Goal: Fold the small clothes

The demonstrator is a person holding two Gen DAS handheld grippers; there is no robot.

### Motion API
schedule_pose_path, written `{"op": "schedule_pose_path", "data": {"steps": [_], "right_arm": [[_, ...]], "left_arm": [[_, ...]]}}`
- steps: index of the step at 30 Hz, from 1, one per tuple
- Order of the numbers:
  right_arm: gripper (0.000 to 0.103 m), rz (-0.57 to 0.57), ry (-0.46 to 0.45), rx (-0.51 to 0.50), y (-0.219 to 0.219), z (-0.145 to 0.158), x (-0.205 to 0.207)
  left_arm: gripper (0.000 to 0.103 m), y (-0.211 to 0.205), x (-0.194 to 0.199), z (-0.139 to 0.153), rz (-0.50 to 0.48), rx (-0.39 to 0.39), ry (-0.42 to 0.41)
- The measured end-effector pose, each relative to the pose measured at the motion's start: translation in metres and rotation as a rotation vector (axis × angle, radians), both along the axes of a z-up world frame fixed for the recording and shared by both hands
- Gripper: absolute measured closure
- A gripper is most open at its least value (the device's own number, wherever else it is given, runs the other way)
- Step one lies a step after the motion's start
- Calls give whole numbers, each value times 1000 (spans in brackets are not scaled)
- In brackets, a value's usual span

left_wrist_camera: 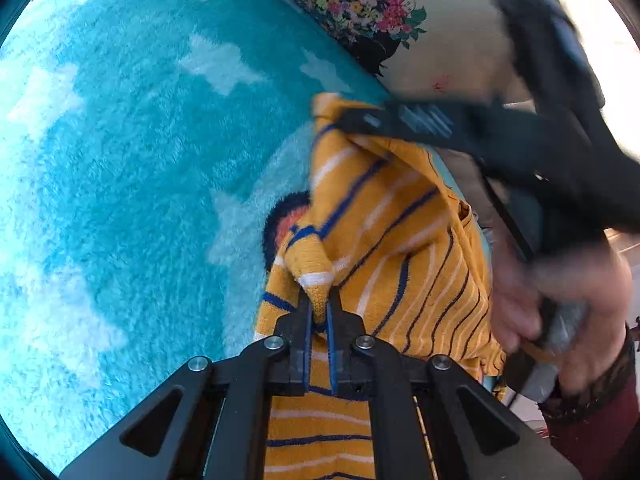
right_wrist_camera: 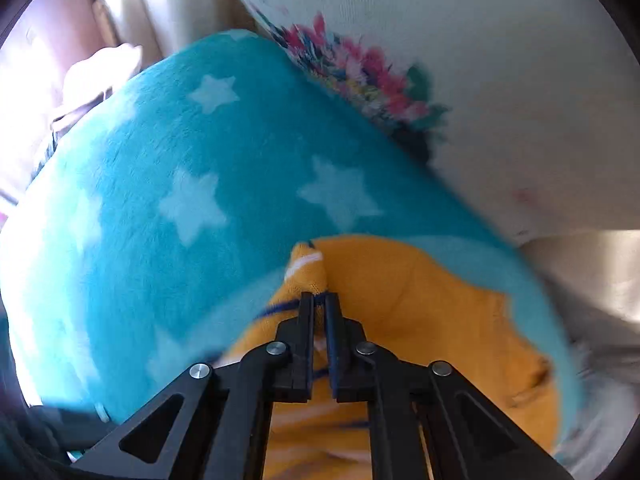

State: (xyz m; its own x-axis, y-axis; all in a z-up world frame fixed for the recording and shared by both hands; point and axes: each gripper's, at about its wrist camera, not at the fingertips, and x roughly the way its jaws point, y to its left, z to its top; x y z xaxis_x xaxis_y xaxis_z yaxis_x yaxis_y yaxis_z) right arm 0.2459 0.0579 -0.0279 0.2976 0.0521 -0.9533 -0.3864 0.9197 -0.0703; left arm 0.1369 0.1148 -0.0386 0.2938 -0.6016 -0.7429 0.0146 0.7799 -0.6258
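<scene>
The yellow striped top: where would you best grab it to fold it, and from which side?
By its edges. The left gripper already pinches a bunched edge of the yellow striped top, and the right gripper clamps another edge. Thin folded hems fit between narrow fingers. Come in low from the near side, along the blue star blanket, as both do now.

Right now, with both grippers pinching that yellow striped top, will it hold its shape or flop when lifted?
Probably floppy: the yellow striped top already sags in folds between the left gripper and right gripper. It looks like light knit, so likely easy to lift. The fuzzy blue star blanket underneath may drag on it slightly.
</scene>
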Motion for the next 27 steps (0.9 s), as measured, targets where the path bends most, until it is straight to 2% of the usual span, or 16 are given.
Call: {"op": "schedule_pose_path", "data": {"steps": [2, 4, 6, 8, 9, 10, 12, 15, 18, 21, 23, 24, 25, 26, 27], "right_arm": [[98, -36, -1, 40, 8, -4, 16], [98, -38, -47, 66, 19, -4, 29], [98, -65, -79, 49, 22, -4, 33], [96, -117, -128, 94, 10, 13, 26], [86, -150, -166, 136, -6, 27, 15], [65, -191, -194, 189, -31, 44, -4], [49, -250, -218, 253, -78, 61, -36], [49, -360, -218, 211, -161, 71, -97], [49, -456, -184, 100, -228, 57, -144], [49, -489, -126, 144, -267, 39, -171], [47, -452, -111, 140, -271, 23, -178], [48, -432, -105, 123, -268, 13, -181], [75, -405, -94, 95, -265, 4, -180], [98, -390, -85, 86, -261, -5, -178], [96, -388, -84, 102, -262, -4, -177]], "left_arm": [[97, 1, -1, 0, -2, 15, -12], [97, 1, -2, -2, -12, 19, -9], [96, 1, -2, -1, -19, 24, -12], [94, 3, -6, 4, -27, 30, -22], [92, 5, -9, 9, -27, 32, -30], [92, 9, -13, 13, -31, 35, -38], [90, 19, -25, 24, -21, 53, -59], [83, 41, -42, 38, 38, 75, -74], [82, 49, -63, 49, 104, 100, -74], [82, 48, -71, 53, 144, 136, -70], [82, 41, -78, 59, 150, 148, -71], [82, 36, -84, 62, 149, 155, -75], [82, 29, -84, 66, 147, 164, -81], [82, 26, -90, 69, 144, 172, -89], [82, 22, -95, 72, 141, 179, -97]]}}
